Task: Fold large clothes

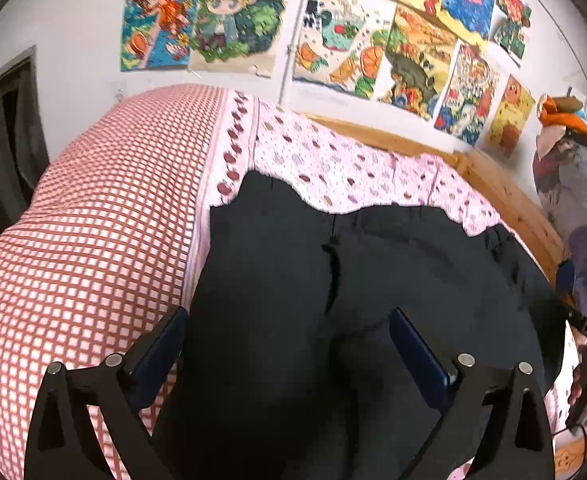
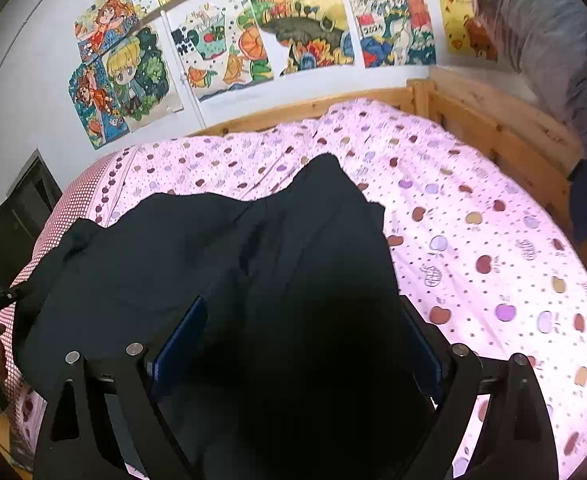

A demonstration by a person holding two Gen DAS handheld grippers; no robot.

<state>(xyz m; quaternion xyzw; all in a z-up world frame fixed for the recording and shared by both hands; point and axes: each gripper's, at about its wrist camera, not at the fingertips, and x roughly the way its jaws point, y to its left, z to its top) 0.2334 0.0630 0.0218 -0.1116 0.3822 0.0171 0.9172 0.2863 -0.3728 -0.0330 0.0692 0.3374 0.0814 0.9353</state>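
Left tool [image 1: 289, 330] spread wide, right tool [image 2: 303, 328] likewise, above black garment [image 1: 373, 272]

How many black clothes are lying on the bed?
1. A single black garment is spread on the pink apple-print bedsheet, in front of both grippers. More might be folded underneath, hidden.

We note the left gripper [image 1: 289, 340]: matte black angular linkage arms with triangular cut-outs, four round silver pins at the joints, and flat dark-blue pads [image 1: 417, 346] lining the inner finger faces. The right gripper [image 2: 305, 340] is built alike: black arms, silver pins, blue pads [image 2: 181, 340].
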